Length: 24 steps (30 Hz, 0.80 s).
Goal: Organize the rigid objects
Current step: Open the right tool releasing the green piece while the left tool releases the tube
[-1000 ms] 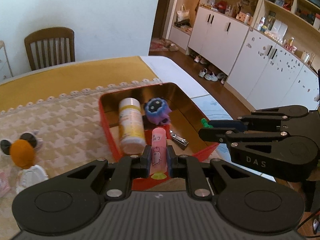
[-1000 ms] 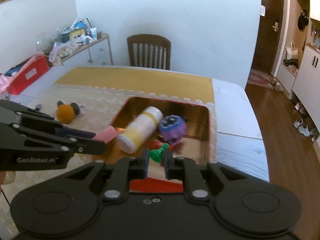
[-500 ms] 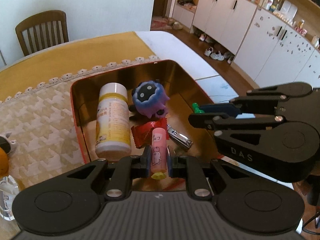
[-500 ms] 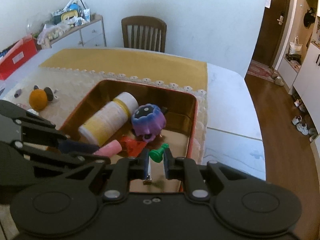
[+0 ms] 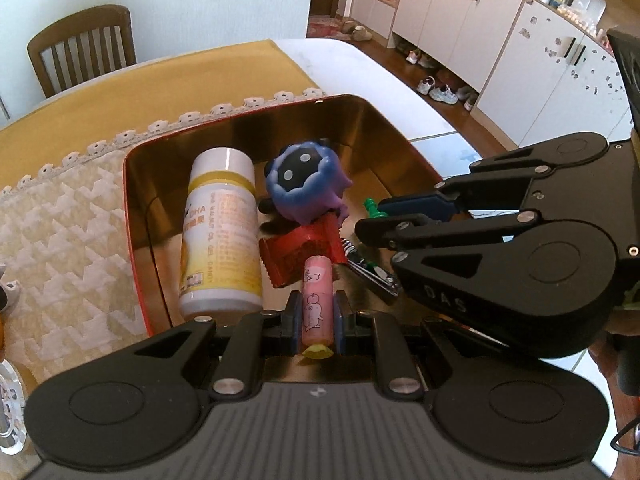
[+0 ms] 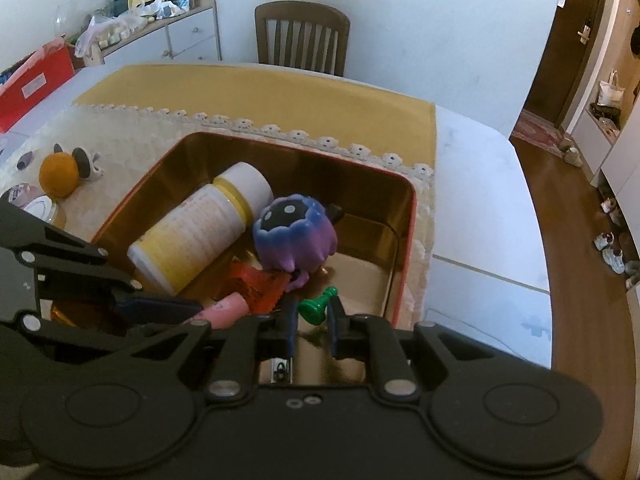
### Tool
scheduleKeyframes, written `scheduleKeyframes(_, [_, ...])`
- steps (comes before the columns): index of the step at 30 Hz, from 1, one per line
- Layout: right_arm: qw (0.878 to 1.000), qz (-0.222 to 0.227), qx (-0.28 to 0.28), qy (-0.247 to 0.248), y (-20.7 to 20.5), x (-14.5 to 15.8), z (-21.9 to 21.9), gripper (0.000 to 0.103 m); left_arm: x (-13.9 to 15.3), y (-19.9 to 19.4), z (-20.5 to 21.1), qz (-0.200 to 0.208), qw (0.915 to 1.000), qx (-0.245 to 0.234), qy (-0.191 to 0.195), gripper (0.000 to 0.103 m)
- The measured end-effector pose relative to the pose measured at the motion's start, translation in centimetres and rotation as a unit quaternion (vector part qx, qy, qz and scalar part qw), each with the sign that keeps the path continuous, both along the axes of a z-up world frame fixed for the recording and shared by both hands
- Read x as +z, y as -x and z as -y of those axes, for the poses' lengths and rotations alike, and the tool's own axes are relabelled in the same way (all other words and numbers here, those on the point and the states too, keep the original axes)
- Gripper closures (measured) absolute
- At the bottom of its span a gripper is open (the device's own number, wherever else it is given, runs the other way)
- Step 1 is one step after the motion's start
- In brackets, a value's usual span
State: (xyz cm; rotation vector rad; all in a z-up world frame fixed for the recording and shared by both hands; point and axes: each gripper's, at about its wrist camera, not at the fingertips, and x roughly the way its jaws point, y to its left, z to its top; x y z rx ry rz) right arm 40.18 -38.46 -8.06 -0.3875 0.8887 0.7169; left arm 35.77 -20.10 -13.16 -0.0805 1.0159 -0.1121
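Observation:
A red tin box [image 5: 132,216] [image 6: 404,240] with a gold inside holds a yellow-and-white bottle [image 5: 220,228] [image 6: 200,236], a blue-purple toy [image 5: 306,188] [image 6: 294,236], a red wrapper [image 5: 300,252] [image 6: 256,284] and a nail clipper [image 5: 374,276]. My left gripper [image 5: 317,316] is shut on a pink tube [image 5: 317,300] [image 6: 224,310] low over the box's near part. My right gripper [image 6: 312,320] is shut on a green chess pawn [image 6: 316,307] [image 5: 372,208] over the box's right side.
An orange plush toy [image 6: 60,174] and small items lie on the patterned cloth [image 6: 120,152] left of the box. A wooden chair [image 6: 302,36] stands behind the table. The white table edge [image 6: 500,240] runs to the right.
Both grippers moved forward and down over the box, each still holding its object. The box's contents now look closer.

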Motion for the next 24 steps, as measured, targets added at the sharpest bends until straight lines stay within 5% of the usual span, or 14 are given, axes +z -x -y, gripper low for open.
scheduleKeyframes(24, [1.0,-0.018,-0.009,0.006,0.2,0.5,-0.1,0.079,-0.2,0.2,-0.6,-0.005,0.9999,0.004,0.014,0.087])
